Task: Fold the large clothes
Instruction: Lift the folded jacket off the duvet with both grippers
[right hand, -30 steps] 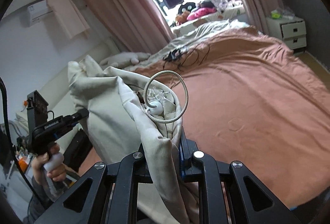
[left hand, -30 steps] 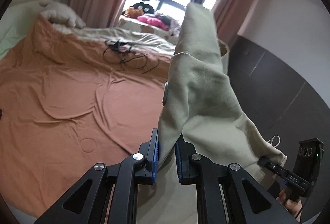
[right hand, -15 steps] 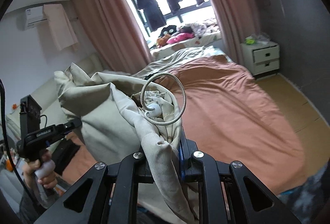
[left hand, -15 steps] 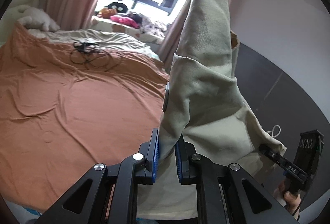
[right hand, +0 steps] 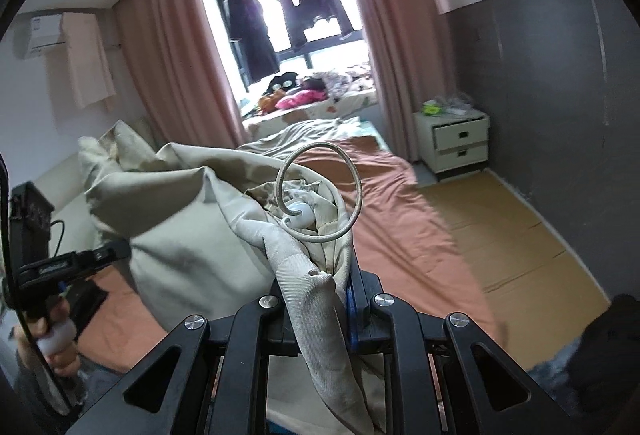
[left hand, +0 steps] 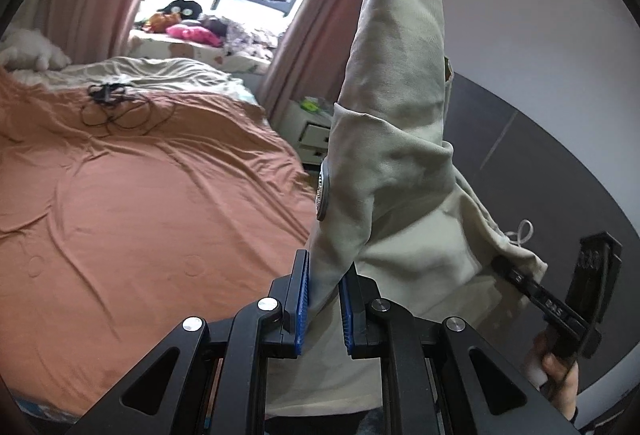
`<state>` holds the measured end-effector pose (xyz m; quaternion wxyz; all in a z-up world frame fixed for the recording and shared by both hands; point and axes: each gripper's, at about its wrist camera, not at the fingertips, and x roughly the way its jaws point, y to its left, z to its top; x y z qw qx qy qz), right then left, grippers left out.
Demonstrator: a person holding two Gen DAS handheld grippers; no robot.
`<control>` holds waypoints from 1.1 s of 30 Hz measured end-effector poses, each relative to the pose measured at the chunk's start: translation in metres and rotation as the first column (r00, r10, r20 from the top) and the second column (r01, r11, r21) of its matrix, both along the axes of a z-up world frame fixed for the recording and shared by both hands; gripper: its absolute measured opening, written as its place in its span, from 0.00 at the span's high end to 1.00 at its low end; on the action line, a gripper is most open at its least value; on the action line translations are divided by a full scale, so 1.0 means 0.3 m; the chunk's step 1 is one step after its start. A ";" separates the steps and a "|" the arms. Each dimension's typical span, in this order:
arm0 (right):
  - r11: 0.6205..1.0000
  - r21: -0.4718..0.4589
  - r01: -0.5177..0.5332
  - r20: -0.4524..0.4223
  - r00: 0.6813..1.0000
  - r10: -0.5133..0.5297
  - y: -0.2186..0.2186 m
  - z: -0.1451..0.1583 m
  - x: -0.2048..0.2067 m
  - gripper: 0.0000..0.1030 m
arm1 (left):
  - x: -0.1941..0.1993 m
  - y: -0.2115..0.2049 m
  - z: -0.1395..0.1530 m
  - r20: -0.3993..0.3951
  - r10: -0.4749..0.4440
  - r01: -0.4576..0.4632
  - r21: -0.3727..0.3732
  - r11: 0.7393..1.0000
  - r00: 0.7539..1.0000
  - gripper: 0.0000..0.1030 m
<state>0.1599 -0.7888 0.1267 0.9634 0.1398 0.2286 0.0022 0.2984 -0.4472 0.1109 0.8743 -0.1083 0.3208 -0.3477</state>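
Note:
A large beige garment (left hand: 400,163) hangs in the air between my two grippers, above the foot of the bed. My left gripper (left hand: 323,299) is shut on one edge of it, near a round metal button (left hand: 321,191). My right gripper (right hand: 320,299) is shut on another bunched edge of the garment (right hand: 192,235), where a drawstring loop (right hand: 320,191) with a white toggle curls up. The right gripper also shows in the left wrist view (left hand: 560,311), and the left gripper in the right wrist view (right hand: 72,263).
A bed with an orange-brown sheet (left hand: 132,203) lies below and ahead, with black cables (left hand: 116,103) on it. A white nightstand (right hand: 452,143) stands by the dark grey wall. Pink curtains frame a window with hanging clothes (right hand: 280,27). Wood floor (right hand: 512,235) lies right of the bed.
Both grippers have risen and pulled back from the bed with the garment. The views now take in more of the window, the nightstand and the floor.

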 end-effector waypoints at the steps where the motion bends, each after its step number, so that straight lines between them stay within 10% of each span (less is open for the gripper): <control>1: 1.000 -0.003 0.014 -0.002 1.000 -0.014 -0.025 0.004 -0.003 0.85 | -0.002 -0.026 0.000 -0.010 -0.014 0.014 -0.003 1.000 1.000 0.86; 17: 0.992 -0.049 0.115 -0.065 0.991 -0.118 -0.243 -0.055 0.062 0.85 | 0.051 -0.260 -0.088 -0.115 -0.113 0.113 -0.004 0.994 0.987 0.86; 33: 0.987 -0.070 0.145 -0.272 0.949 -0.158 -0.440 -0.376 0.555 0.85 | 0.531 -0.513 -0.360 -0.254 -0.101 0.135 0.119 0.984 0.962 0.86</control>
